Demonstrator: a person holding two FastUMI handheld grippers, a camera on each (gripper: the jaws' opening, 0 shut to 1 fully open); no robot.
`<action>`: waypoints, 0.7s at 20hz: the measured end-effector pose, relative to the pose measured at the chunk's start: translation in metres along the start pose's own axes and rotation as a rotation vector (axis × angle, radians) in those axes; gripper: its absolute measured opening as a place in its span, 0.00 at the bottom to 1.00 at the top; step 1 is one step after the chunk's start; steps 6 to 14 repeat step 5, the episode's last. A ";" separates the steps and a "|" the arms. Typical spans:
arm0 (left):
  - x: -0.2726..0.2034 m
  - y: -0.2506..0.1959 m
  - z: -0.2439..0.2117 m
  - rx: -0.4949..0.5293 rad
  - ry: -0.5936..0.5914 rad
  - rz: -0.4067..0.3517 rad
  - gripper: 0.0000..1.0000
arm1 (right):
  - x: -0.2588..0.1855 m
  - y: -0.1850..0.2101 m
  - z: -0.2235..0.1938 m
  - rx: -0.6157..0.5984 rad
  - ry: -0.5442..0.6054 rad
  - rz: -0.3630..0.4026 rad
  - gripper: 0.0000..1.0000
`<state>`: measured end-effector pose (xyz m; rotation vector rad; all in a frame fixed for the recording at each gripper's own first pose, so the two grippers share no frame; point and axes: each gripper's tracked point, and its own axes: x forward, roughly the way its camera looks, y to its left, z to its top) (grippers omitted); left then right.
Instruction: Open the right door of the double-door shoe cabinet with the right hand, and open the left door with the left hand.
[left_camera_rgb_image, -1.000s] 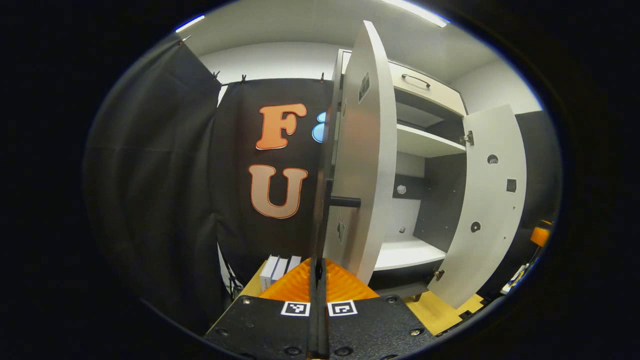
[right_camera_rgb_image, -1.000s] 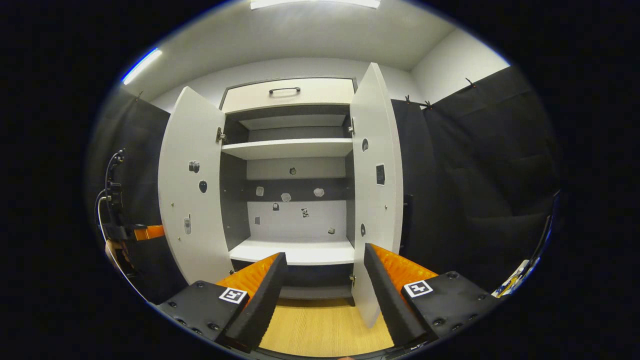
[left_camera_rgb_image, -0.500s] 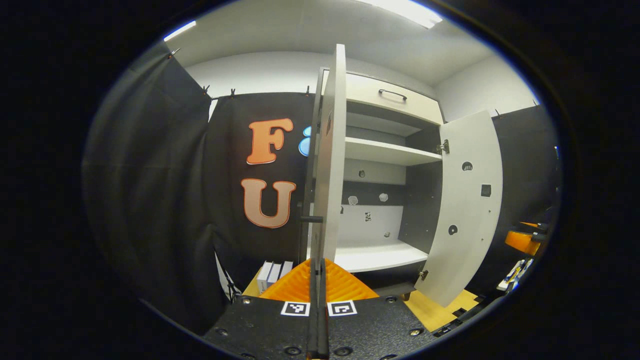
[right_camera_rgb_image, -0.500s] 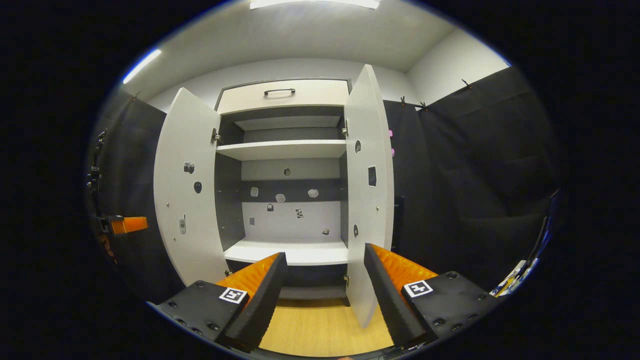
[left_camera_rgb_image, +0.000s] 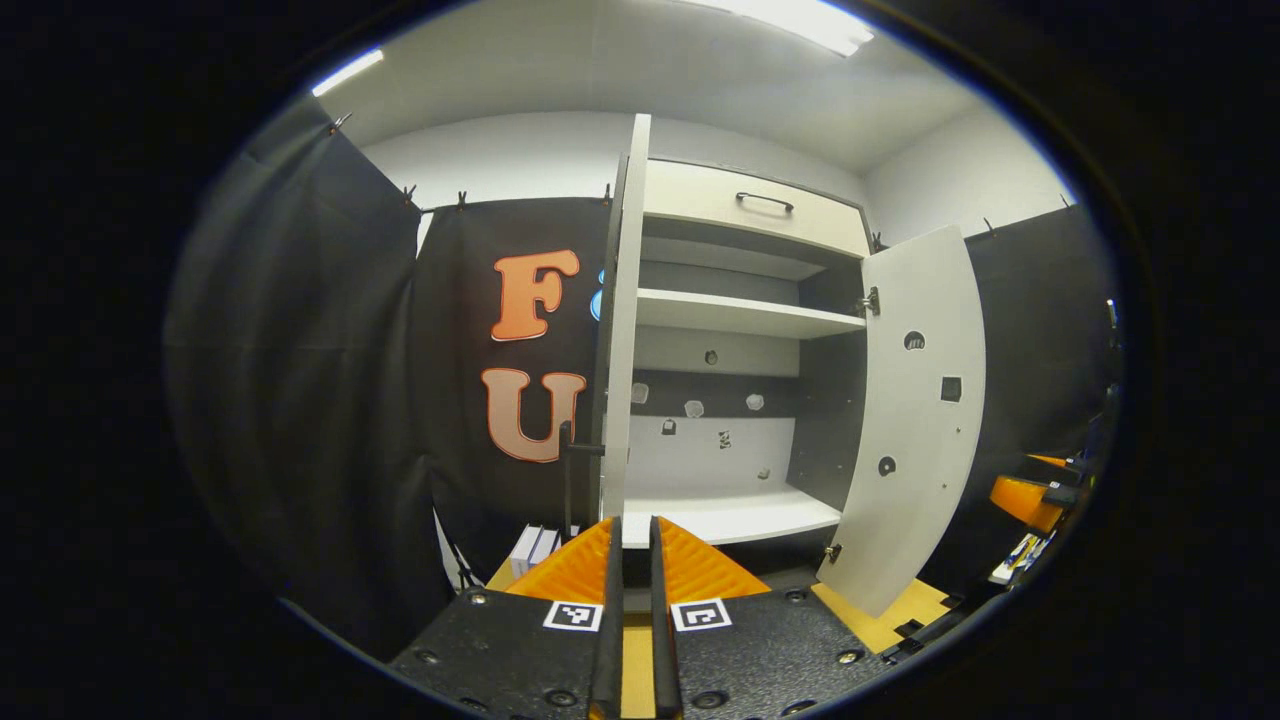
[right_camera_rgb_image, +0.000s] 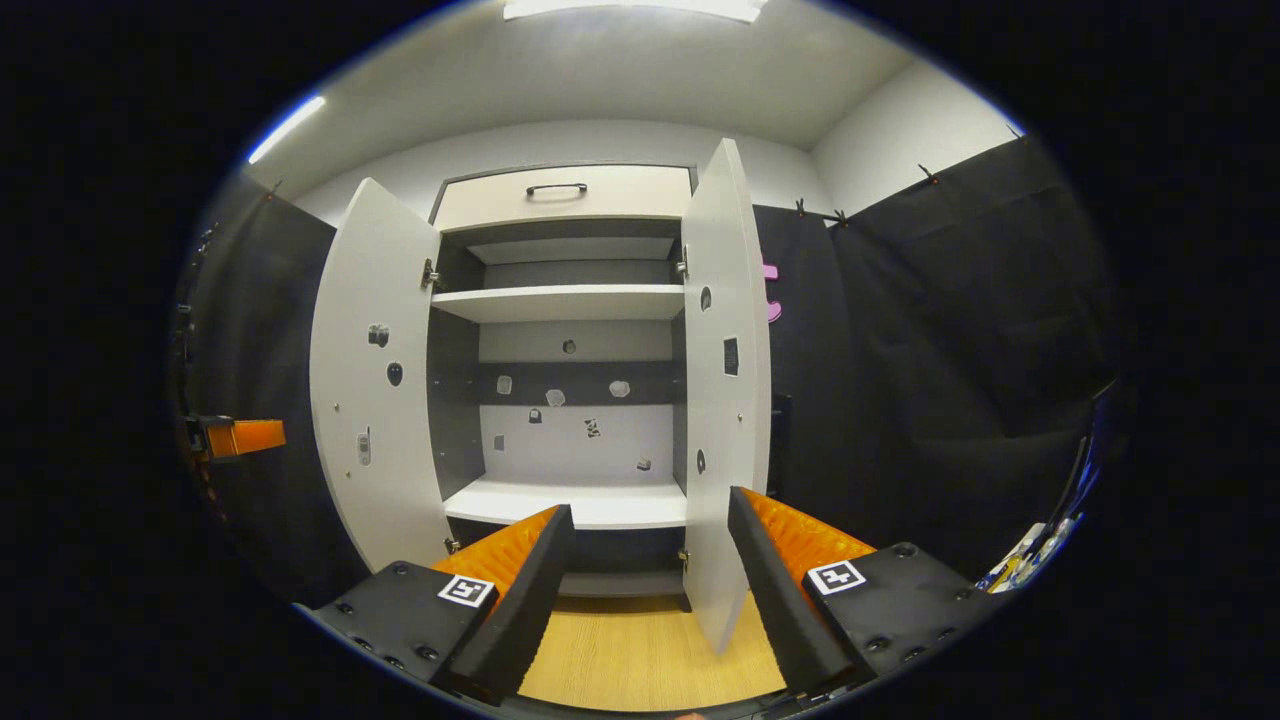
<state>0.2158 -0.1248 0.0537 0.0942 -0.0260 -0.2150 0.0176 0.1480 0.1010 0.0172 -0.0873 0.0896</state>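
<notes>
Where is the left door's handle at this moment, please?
In the left gripper view, the handle juts left from the open left door, just above the left gripper.

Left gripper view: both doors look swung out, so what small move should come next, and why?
Probably draw the left gripper straight back from the left door. Its fingers stand slightly apart with that door's edge just ahead, the handle free, and the right door is wide open too, so nothing seems left to pull.

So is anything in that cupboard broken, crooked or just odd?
Nothing looks broken or crooked. Both doors, left door and right door, hang open and straight. The shelves are bare, with small stickers dotted on the back panel.
</notes>
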 end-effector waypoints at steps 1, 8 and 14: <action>0.001 -0.003 0.002 -0.011 -0.008 -0.007 0.14 | -0.001 0.000 0.000 0.004 0.002 0.000 0.90; 0.002 -0.004 0.004 -0.021 -0.019 0.000 0.37 | -0.003 -0.003 0.000 0.001 0.003 -0.005 0.90; 0.002 -0.004 0.004 -0.021 -0.019 0.000 0.37 | -0.003 -0.003 0.000 0.001 0.003 -0.005 0.90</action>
